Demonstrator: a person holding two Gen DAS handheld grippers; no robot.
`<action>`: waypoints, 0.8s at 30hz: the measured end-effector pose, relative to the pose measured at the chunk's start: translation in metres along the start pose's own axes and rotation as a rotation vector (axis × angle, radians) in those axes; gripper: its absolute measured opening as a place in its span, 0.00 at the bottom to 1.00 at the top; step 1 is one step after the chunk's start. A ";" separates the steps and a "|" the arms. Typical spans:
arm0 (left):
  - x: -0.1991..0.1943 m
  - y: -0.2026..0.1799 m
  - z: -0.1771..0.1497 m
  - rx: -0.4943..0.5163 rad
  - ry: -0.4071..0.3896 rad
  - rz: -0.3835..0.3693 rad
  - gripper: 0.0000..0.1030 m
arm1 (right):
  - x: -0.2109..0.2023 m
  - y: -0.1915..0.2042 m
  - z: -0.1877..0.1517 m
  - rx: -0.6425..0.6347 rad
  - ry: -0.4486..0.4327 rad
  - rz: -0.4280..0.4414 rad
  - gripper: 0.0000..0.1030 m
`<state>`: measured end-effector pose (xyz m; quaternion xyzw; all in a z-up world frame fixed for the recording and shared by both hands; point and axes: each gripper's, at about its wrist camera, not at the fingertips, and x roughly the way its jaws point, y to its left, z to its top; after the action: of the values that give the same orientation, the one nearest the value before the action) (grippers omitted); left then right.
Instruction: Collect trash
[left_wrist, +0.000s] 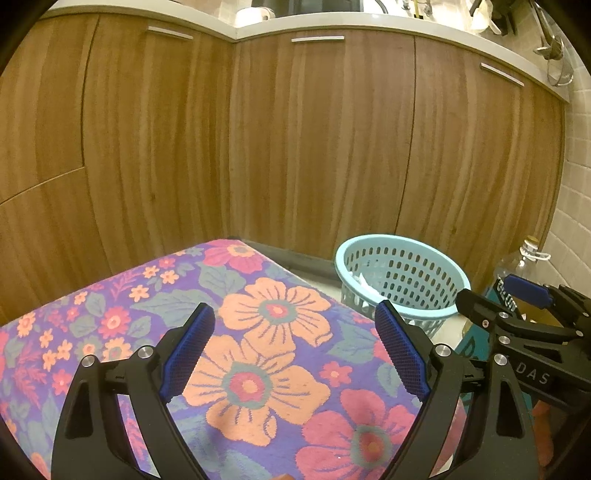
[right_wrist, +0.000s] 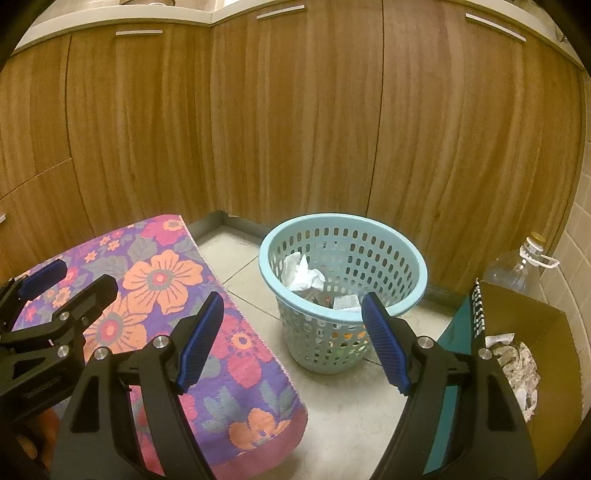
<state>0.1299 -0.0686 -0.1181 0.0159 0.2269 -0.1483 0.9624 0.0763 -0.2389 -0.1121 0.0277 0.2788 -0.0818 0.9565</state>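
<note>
Left wrist view: left gripper (left_wrist: 295, 350) spread wide with nothing between the blue pads (left_wrist: 400, 350), hanging over a floral cloth (left_wrist: 266, 306) that covers the desk. Beyond the cloth's far right corner, a pale blue basket (left_wrist: 402, 273) on the floor, a scrap of white paper just visible inside through the near rim. Right gripper (left_wrist: 517, 299) at the right edge, seen from the side, also parted and empty. Wooden cabinets (left_wrist: 295, 140) behind, a clear bottle (left_wrist: 524, 262) in the right corner. Right wrist view: right gripper (right_wrist: 293, 334) wide open, holding nothing, aimed down over the gap between cloth (right_wrist: 166, 280) and basket (right_wrist: 343, 258). Inside the basket, crumpled white paper (right_wrist: 303, 275) against the left wall and a small printed packet (right_wrist: 347, 303) lower down. Left gripper (right_wrist: 62, 280) at the left edge over the cloth. To the right, an open cardboard box (right_wrist: 535, 325) with pale crumpled scraps (right_wrist: 517, 365) inside, the bottle (right_wrist: 517, 269) behind it near the tiled wall. Pale tiled floor (right_wrist: 343, 402) under the basket.
</note>
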 end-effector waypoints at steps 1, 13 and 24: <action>0.000 0.002 0.000 -0.006 -0.002 0.004 0.84 | -0.001 0.001 0.000 -0.002 -0.002 -0.001 0.71; -0.001 0.006 0.003 -0.015 -0.015 0.019 0.84 | -0.003 0.005 -0.001 -0.009 -0.010 -0.008 0.73; -0.001 0.007 0.003 -0.015 -0.015 0.016 0.84 | -0.004 0.004 -0.002 -0.006 -0.007 -0.004 0.73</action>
<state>0.1319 -0.0620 -0.1152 0.0093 0.2208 -0.1389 0.9653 0.0730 -0.2345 -0.1114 0.0241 0.2759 -0.0827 0.9573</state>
